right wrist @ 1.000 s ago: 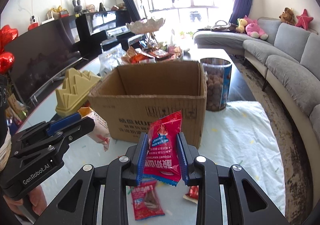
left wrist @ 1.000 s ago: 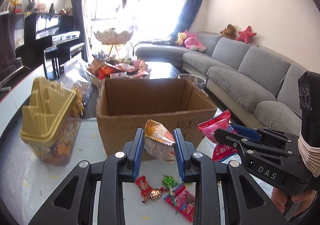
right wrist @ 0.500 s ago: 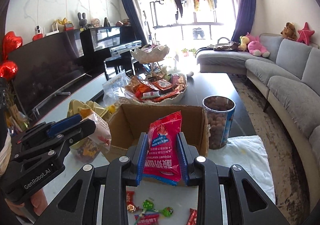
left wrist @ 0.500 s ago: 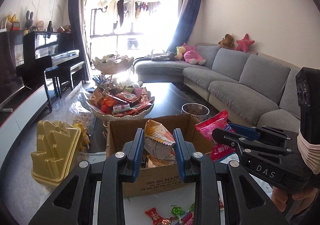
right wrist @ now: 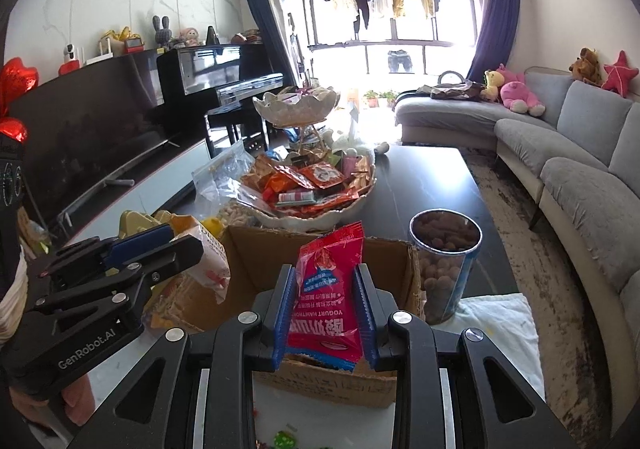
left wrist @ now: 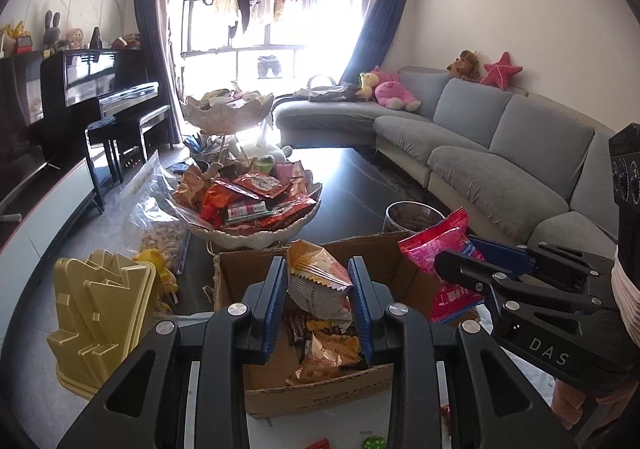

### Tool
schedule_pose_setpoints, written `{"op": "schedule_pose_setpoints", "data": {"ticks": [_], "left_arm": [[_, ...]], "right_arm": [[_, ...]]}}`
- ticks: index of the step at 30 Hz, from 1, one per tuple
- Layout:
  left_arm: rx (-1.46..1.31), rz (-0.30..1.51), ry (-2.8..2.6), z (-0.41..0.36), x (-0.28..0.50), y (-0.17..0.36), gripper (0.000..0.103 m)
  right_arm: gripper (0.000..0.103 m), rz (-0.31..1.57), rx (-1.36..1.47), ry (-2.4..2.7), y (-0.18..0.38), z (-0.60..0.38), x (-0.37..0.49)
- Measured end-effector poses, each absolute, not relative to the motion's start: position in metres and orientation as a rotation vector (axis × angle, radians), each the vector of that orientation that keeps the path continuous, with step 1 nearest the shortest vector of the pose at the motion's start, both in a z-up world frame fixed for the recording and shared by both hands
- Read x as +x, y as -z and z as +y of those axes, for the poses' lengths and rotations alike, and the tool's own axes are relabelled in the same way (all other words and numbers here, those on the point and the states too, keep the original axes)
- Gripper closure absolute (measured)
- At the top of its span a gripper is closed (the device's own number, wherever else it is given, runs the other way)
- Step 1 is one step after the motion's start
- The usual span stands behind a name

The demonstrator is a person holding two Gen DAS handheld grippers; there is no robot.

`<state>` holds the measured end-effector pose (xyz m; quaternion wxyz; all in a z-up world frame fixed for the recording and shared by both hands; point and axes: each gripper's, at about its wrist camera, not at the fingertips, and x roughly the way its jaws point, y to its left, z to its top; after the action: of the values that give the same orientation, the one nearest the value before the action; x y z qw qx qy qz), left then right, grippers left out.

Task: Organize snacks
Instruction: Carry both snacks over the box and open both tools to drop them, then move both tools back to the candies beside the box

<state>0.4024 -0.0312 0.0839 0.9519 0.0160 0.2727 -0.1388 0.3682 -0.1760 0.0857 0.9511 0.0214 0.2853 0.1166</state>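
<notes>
My left gripper (left wrist: 318, 281) is shut on an orange and white snack bag (left wrist: 316, 285) and holds it above the open cardboard box (left wrist: 320, 389), which has several snack packets inside. My right gripper (right wrist: 325, 289) is shut on a red yogurt snack packet (right wrist: 326, 297), also above the box (right wrist: 256, 265). The right gripper shows in the left wrist view (left wrist: 460, 265) with the red packet (left wrist: 436, 245). The left gripper shows in the right wrist view (right wrist: 176, 245).
A white bowl heaped with snacks (left wrist: 248, 209) stands behind the box. A yellow-lidded container (left wrist: 100, 313) is to the left, a clear tub of round snacks (right wrist: 444, 265) to the right. Loose candies (left wrist: 372, 441) lie on the table in front. A grey sofa (left wrist: 500, 169) is on the right.
Both grippers have risen with their packets and moved forward, from in front of the box's side to above its open top.
</notes>
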Motion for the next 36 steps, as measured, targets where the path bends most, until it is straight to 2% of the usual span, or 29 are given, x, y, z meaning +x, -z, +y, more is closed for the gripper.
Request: {"op": "schedule_pose_setpoints", "data": {"ticks": [1,2,3,4,5,11,21,36], "left_arm": [[0.041,0.556,0.262,-0.031,0.405,-0.082,0.064],[0.049,0.555,0.231,-0.031,0.408,-0.081,0.050],[0.051,0.550,0.211,-0.030,0.407,-0.081,0.044],[0.049,0.542,0.207,-0.029,0.405,-0.080,0.040],[0.050,0.541,0.210,-0.029,0.402,-0.079,0.040],[0.077,0.536,0.234,-0.033,0.377,-0.072,0.036],[0.094,0.555,0.307,-0.044,0.335,-0.059,0.036],[0.166,0.679,0.392,-0.059,0.309,0.000,0.037]], "right_arm": [[0.072,0.583,0.045,-0.238,-0.085,-0.176,0.372],[0.068,0.585,0.047,-0.238,-0.085,-0.175,0.375],[0.063,0.589,0.049,-0.234,-0.084,-0.176,0.378],[0.050,0.587,0.054,-0.222,-0.083,-0.178,0.378],[0.046,0.579,0.055,-0.207,-0.083,-0.179,0.377],[0.046,0.562,0.038,-0.172,-0.078,-0.186,0.356],[0.046,0.563,0.034,-0.175,-0.066,-0.192,0.314],[0.046,0.688,0.002,-0.202,-0.002,-0.195,0.280]]}}
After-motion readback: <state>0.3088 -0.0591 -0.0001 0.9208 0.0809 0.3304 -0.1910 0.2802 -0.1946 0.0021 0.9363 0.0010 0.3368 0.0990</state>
